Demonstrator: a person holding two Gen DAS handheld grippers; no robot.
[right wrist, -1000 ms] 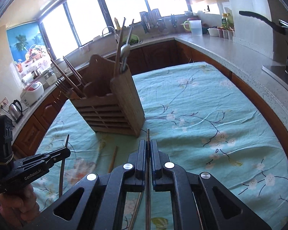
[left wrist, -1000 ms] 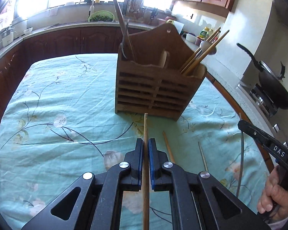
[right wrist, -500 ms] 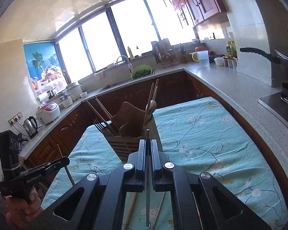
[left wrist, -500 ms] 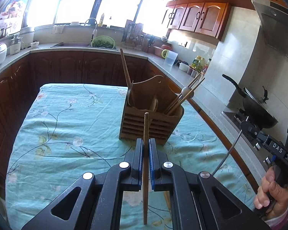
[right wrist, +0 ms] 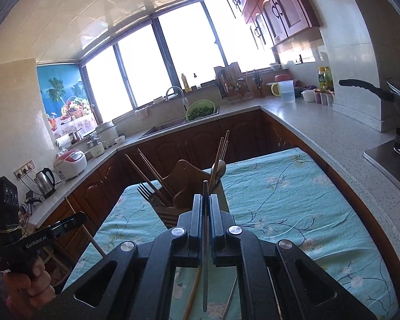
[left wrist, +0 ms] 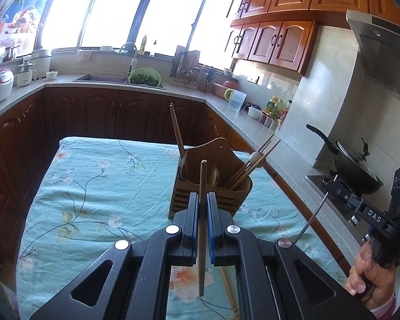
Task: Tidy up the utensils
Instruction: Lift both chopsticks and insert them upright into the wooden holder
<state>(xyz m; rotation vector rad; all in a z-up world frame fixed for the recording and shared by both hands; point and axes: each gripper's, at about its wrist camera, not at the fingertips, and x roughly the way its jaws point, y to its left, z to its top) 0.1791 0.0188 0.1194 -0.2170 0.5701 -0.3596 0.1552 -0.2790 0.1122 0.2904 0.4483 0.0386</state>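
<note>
Left wrist view: floral teal tablecloth (left wrist: 98,186) amid wooden kitchen cabinets (left wrist: 114,117).

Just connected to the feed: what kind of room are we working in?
A home kitchen, it seems: a sink under the windows, wooden wall cabinets, and a wok on the stove under a range hood.

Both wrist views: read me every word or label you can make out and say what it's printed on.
"DAS": white letters on the right hand-held gripper, left wrist view.
"GenRobot.AI": white letters on the left hand-held gripper, right wrist view.
Bottle labels on the counter: too small to read.
Rice cooker markings: too blurred to read.
</note>
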